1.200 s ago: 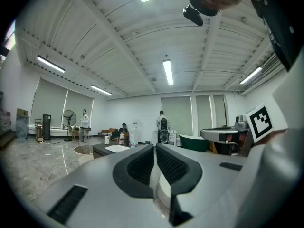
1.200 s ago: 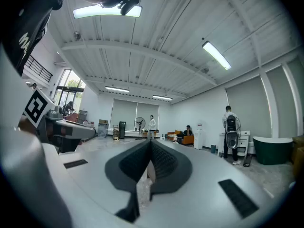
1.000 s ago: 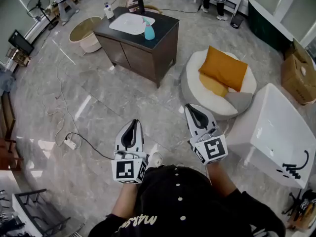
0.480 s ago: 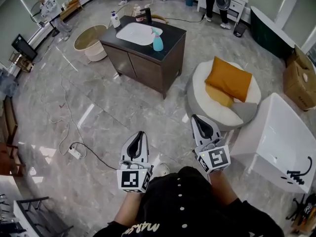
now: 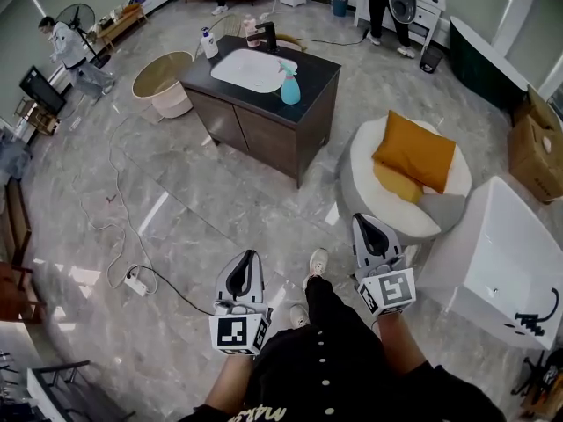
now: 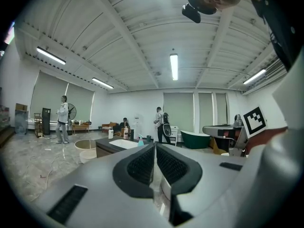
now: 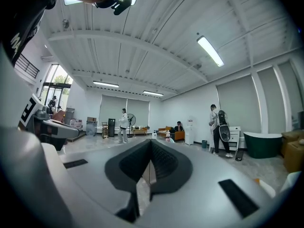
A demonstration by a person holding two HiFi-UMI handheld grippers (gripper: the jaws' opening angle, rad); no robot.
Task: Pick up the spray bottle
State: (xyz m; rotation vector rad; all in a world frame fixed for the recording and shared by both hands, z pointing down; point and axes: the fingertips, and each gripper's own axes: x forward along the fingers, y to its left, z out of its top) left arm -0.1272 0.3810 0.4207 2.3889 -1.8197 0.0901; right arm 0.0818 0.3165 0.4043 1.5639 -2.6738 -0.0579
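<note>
Here, two tongs are held low over the grey floor (image 5: 176, 165), well apart from the counter (image 5: 314, 76). The left tongs (image 5: 246, 260) are pressed shut with nothing in them. The right tongs (image 5: 363, 224) are shut and empty too. One blue spray bottle (image 5: 290, 84) stands up on the dark counter, just beside the one white sink (image 5: 251, 69). One white bottle (image 5: 209, 44) stands at the counter's far corner.

Glossy grey marble-look floor (image 5: 176, 192), dark matt wood-grain vanity cabinet (image 5: 264, 139), smooth glossy white basin (image 5: 251, 70), translucent teal plastic spray bottle (image 5: 289, 86), soft mustard-yellow cloth cushion (image 5: 420, 152), matt brown cardboard box (image 5: 532, 148), glossy white bathtub (image 5: 501, 253)
</note>
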